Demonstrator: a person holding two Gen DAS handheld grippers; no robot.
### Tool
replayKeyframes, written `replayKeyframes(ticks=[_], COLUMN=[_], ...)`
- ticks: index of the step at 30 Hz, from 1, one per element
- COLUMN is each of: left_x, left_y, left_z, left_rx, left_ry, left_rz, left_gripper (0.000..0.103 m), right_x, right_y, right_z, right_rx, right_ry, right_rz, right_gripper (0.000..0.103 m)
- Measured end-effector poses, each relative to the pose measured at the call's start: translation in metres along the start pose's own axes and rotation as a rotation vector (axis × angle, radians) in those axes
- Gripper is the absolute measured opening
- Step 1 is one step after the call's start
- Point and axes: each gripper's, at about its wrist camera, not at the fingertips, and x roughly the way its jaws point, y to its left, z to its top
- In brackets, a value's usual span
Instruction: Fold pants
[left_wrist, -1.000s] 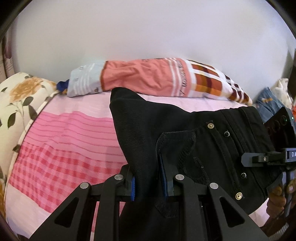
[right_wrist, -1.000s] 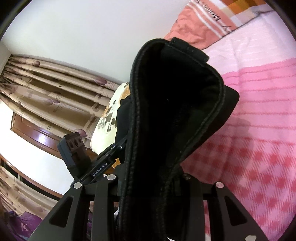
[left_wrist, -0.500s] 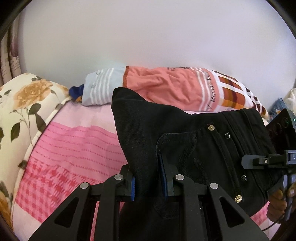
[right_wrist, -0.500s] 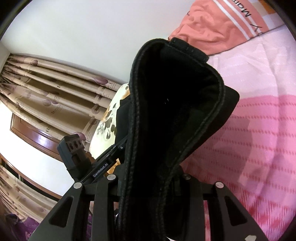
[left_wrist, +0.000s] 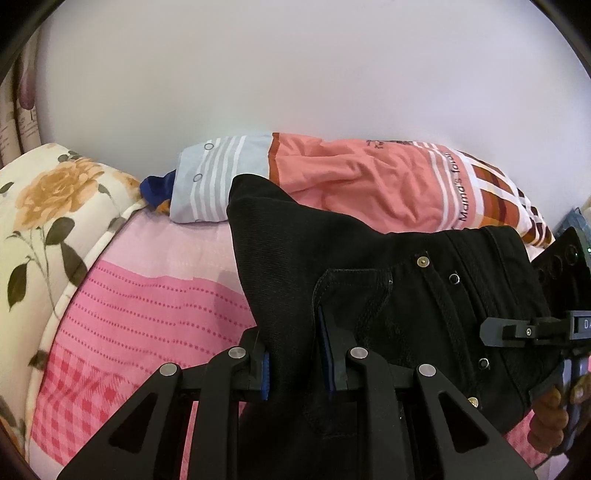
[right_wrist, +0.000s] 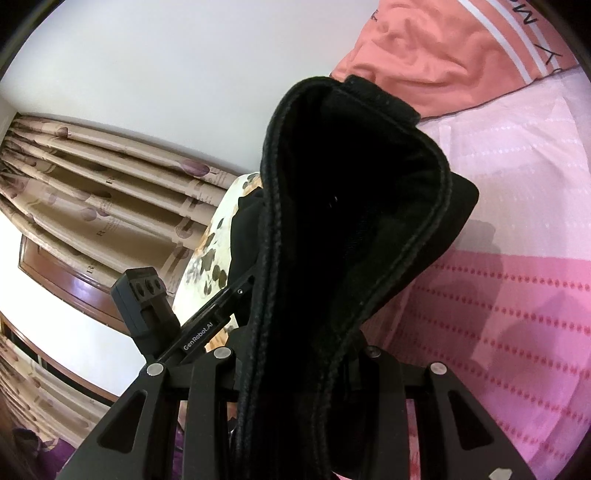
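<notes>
The black pants (left_wrist: 388, 295) are up in the air over a bed with a pink sheet (left_wrist: 155, 295), held at the waist end by 2 grippers. The left gripper (left_wrist: 297, 354) is clamped on a thick bunch of cloth next to a pocket, and its blue pads (left_wrist: 266, 373) press in from both sides. The right gripper (right_wrist: 299, 369) is clamped on the fat rolled edge of the waistband, which fills the gap between its jaws. The rest of the pants hangs down out of sight, so I cannot tell if the legs touch the bed. The cloth looks thick and a bit heavy, like jeans, with metal studs (left_wrist: 423, 261) along the front. It is soft enough to bend and droop, but I think it will keep a fold well and not slip away. It will not break. The waistband looks like the best place to hold, because it is firm. A striped pillow (left_wrist: 369, 184) lies at the far end by the wall, and a flowery cushion (left_wrist: 48, 206) sits at the side.
</notes>
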Motion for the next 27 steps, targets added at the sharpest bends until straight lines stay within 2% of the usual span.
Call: replayKeyframes(ticks=[11,23,27], left_x=[0.035,0.065,0.070], left_y=[0.012,0.019,0.020], left_z=[0.012,0.008,0.006], left_rx=[0.012,0.010,0.017], left_ry=[0.002,0.024,0.020], left_rz=[0.006,0.005,0.014], left_gripper=[0.022,0.022,0.024], right_x=[0.018,0.023,0.025], right_y=[-0.018,-0.040,-0.042], right_z=[0.021,0.025,0.025], right_rx=[-0.014,0.001,-0.014], right_ry=[-0.011,-0.004,0.000], right_rz=[-0.025,-0.067,-0.118], right_gripper=[0.031,0.031,0.031])
